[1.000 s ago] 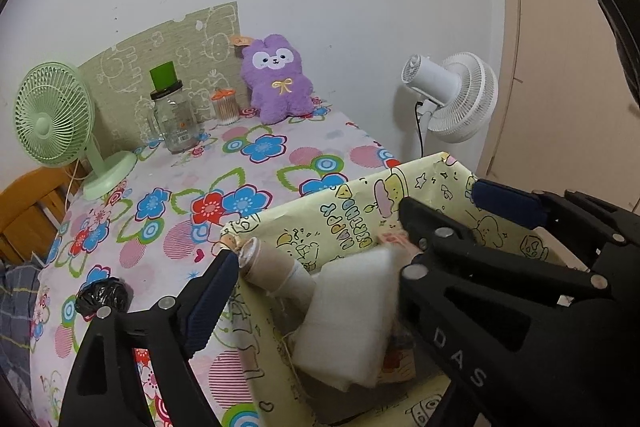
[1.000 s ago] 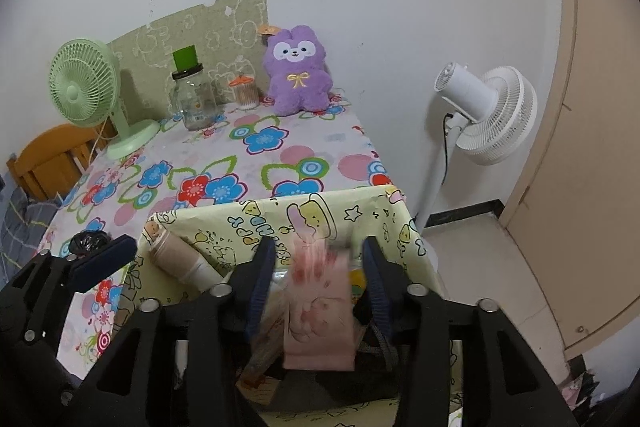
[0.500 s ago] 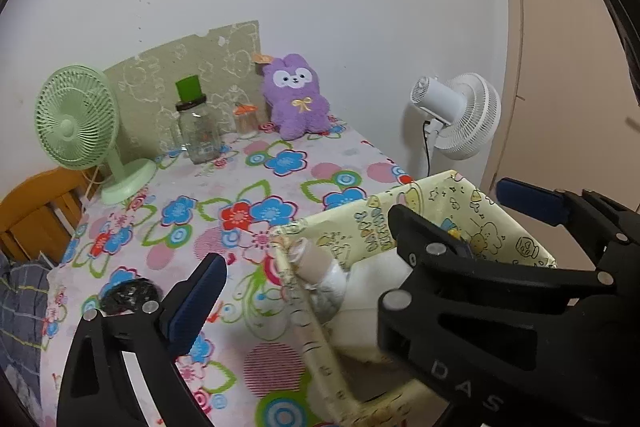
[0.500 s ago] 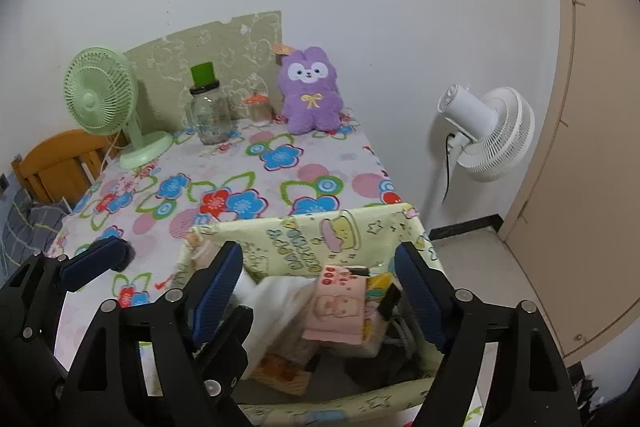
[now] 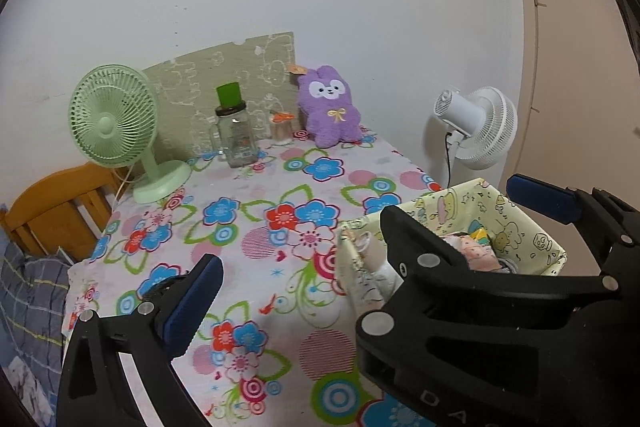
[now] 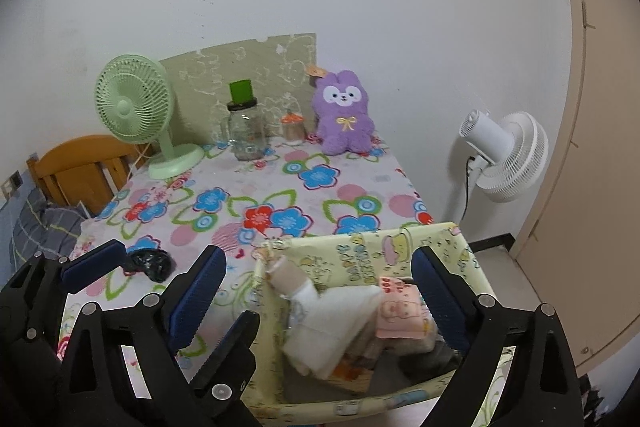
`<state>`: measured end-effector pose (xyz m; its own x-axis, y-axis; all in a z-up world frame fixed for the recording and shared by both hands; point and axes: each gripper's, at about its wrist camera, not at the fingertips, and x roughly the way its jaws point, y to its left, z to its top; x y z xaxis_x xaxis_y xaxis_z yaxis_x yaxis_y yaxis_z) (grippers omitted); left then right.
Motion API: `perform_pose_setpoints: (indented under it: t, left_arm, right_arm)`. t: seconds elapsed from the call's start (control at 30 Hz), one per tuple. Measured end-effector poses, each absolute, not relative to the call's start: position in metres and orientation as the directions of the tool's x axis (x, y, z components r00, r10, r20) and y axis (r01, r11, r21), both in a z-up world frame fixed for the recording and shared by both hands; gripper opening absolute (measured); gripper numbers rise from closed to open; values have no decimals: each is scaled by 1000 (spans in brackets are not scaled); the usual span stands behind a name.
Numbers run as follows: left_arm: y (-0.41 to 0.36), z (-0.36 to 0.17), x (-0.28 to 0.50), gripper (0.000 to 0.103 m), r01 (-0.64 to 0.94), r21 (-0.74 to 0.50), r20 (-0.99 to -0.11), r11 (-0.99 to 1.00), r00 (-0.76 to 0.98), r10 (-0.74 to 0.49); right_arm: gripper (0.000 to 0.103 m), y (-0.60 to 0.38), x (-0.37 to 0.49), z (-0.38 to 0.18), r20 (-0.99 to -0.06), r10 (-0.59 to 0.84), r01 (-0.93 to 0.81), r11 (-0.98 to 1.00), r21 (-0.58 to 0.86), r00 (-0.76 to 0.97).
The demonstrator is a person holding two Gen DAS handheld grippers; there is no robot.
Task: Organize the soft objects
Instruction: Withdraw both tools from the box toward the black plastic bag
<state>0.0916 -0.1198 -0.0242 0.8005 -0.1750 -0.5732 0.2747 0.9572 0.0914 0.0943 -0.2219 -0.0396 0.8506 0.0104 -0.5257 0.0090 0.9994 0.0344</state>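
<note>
A yellow cartoon-print fabric bin (image 6: 360, 255) stands at the table's near right corner, also in the left wrist view (image 5: 516, 223). It holds a white folded cloth (image 6: 332, 323), a beige roll (image 6: 288, 277) and a pink printed cloth (image 6: 400, 313). My right gripper (image 6: 320, 291) is open and empty above the bin. My left gripper (image 5: 368, 247) is open and empty over the table, left of the bin. A small black crumpled item (image 6: 150, 263) lies on the tablecloth by the left gripper. A purple plush bunny (image 6: 344, 113) sits at the table's far edge.
A floral tablecloth (image 5: 260, 211) covers the table. At the back stand a green desk fan (image 5: 116, 123), a glass jar with a green lid (image 5: 236, 131) and a small orange-lidded jar (image 5: 282, 127). A white floor fan (image 6: 504, 155) stands right of the table; a wooden chair (image 6: 80, 167) is left.
My right gripper opened and let go of the pink cloth, which now lies in the bin. Both grippers pulled back and up from the bin; the left one moved left.
</note>
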Motion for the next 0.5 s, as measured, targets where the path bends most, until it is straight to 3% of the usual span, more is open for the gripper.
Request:
perform_pose_setpoints:
  t: [0.5]
  left_arm:
    - [-68, -29, 90, 102, 239, 106, -575, 965, 807, -136]
  right_arm:
    - [96, -169, 97, -43, -532, 57, -42, 998, 41, 845]
